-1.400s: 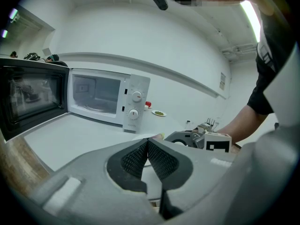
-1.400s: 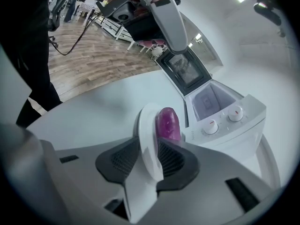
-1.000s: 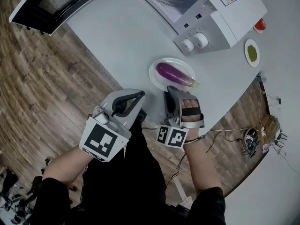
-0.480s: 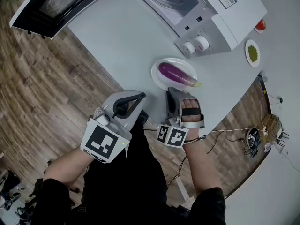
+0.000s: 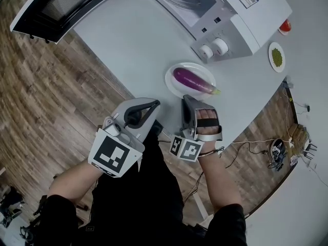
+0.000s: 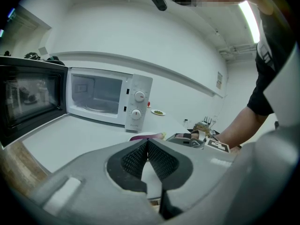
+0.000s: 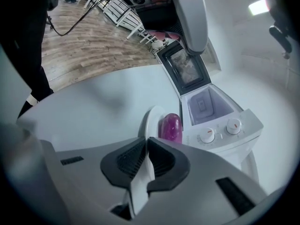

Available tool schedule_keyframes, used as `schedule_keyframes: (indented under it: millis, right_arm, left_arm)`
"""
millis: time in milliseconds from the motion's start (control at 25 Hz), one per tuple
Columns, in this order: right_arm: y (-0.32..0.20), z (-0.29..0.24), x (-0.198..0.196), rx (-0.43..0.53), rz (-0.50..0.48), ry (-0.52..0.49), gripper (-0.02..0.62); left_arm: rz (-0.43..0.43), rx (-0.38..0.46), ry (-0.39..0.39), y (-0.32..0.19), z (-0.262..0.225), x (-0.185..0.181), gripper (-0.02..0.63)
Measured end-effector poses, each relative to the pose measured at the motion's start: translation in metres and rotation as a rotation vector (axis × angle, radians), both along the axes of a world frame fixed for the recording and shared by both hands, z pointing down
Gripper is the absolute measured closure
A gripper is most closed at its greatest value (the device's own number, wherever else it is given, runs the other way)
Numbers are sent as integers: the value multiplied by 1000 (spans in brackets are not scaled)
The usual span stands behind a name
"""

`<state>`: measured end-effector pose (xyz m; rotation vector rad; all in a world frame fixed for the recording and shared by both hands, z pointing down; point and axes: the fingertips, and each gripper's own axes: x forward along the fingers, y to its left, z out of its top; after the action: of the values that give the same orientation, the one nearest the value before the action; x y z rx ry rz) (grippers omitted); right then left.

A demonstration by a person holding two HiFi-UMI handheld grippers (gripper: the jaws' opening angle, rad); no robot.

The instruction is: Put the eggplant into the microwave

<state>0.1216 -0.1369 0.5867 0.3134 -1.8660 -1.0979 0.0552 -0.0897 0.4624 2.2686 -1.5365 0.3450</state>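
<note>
Eggplant: glossy purple eggplant [image 5: 192,81], lying on its side on a round white plate [image 5: 172,75], stem end toward the table's near edge.
Plate: on a pale grey table [image 5: 128,40], just in front of the microwave's two knobs.
Microwave: white microwave oven [image 5: 233,14] with its dark-framed door [image 5: 56,6] swung wide open; the eggplant is outside it.
Right gripper: grey two-jaw claw [image 5: 185,99]; its jaws have just been closing and are now narrow, pinching the plate's near rim, which runs between the pads.
Left gripper: grey two-jaw claw [image 5: 154,104], tips together with nothing between them, just beside the right gripper at the table's near edge.
Nearby: small white dish of green stuff [image 5: 275,57], beyond the microwave's knob end.
</note>
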Motion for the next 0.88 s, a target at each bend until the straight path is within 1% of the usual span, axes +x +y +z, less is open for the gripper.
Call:
schedule_keyframes:
  millis: [240, 640, 880]
  right_arm:
    - [-2, -7, -1, 52, 2, -29, 569]
    - [-7, -15, -2, 104, -14, -62, 575]
    - [-7, -15, 0, 136, -23, -71, 574]
  left_arm:
    - [-6, 9, 2, -1, -5, 2, 598]
    - [-35, 13, -3, -9, -7, -4, 598]
    - [-33, 6, -12, -8, -4, -3, 598]
